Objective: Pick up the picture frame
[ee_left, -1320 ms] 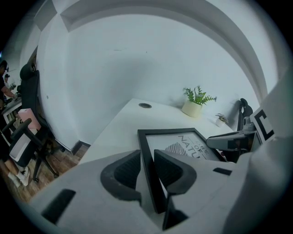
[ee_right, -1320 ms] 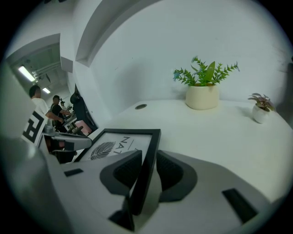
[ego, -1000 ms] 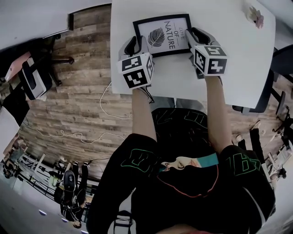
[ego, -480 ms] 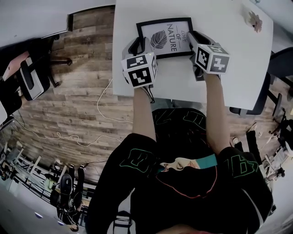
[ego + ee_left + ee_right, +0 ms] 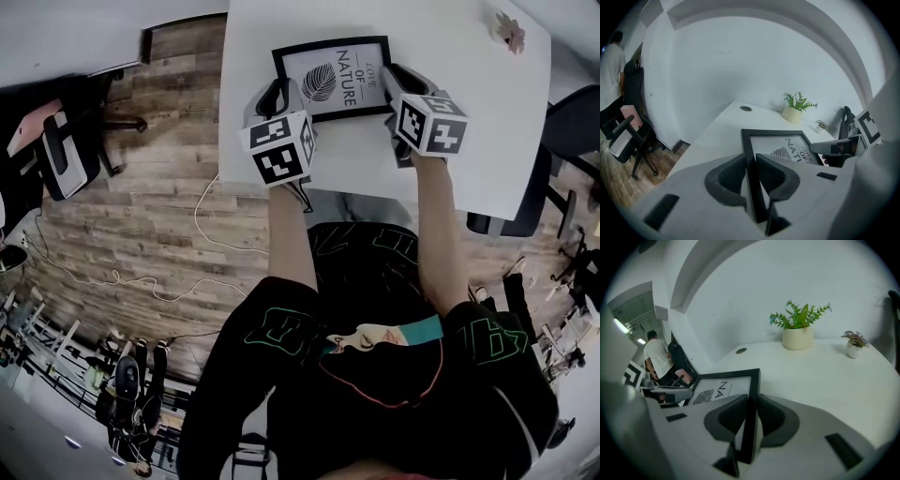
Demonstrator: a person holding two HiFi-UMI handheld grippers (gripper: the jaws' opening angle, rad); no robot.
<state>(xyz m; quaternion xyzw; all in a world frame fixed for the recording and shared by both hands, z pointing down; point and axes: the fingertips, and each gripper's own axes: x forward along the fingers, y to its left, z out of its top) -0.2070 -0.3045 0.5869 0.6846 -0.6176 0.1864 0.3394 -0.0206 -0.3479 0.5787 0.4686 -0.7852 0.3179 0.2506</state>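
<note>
A black picture frame [image 5: 333, 77] with a leaf print lies at the near part of the white table [image 5: 450, 131]. My left gripper [image 5: 281, 92] is shut on its left edge, and in the left gripper view that edge [image 5: 749, 154] runs between both pads [image 5: 729, 176]. My right gripper [image 5: 394, 80] is at the right edge. Its jaws are closing, and in the right gripper view they have the frame's black bar [image 5: 751, 399] between them, with the pads [image 5: 771, 416] against it.
A potted green plant [image 5: 798, 331] and a small pink-leaved plant [image 5: 853, 345] stand at the table's far side. A dark chair [image 5: 553, 141] stands right of the table, and cables trail over the wooden floor [image 5: 169, 216] on the left. A person [image 5: 656, 357] stands in the background.
The right gripper's jaws have drawn in on the frame's right edge. Both grippers and the frame have shifted slightly together.
</note>
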